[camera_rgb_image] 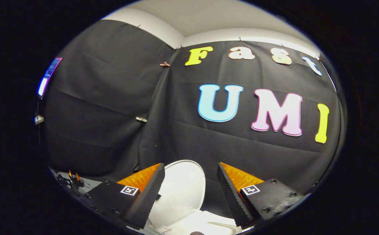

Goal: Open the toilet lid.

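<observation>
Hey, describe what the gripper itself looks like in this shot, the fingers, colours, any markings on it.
The gripper has two wedge-shaped fingers, orange on their outer faces and black on the inner pads, which look ribbed on the right one. Each finger sits on a black block fixed with small dark screws, and each block carries a small square black-and-white marker. No cables are visible on it.

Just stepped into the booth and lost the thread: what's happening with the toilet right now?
A person is working a hand-held gripper at a white toilet. The toilet lid stands raised, leaning back toward the black cloth wall, so the opening looks done or nearly so. The gripper's fingers are spread apart with the lid showing between and just beyond them; they press on nothing. Part of the white toilet body shows below.
</observation>
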`<state>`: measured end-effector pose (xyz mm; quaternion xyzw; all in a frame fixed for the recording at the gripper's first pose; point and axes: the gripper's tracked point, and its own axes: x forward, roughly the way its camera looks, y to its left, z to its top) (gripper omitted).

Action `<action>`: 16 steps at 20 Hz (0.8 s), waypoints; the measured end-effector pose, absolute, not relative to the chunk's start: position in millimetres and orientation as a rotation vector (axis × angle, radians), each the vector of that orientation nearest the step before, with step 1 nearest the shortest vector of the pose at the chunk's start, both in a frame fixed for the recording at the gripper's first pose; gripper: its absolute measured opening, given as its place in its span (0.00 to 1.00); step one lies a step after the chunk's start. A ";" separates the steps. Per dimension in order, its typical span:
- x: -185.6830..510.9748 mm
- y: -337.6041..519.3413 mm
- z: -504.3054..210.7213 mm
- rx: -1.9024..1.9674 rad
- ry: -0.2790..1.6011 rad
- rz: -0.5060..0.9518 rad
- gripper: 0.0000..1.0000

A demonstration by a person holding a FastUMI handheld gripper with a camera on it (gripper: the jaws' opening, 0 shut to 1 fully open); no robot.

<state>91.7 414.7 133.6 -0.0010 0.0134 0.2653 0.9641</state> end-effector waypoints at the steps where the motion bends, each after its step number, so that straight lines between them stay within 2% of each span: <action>1: 95.1 393.9 134.9 0.013 0.027 0.507 0.99; 12: 96.7 125.3 61.5 -0.041 0.066 0.124 0.99; 16: 91.4 54.9 26.2 0.028 0.108 0.001 0.98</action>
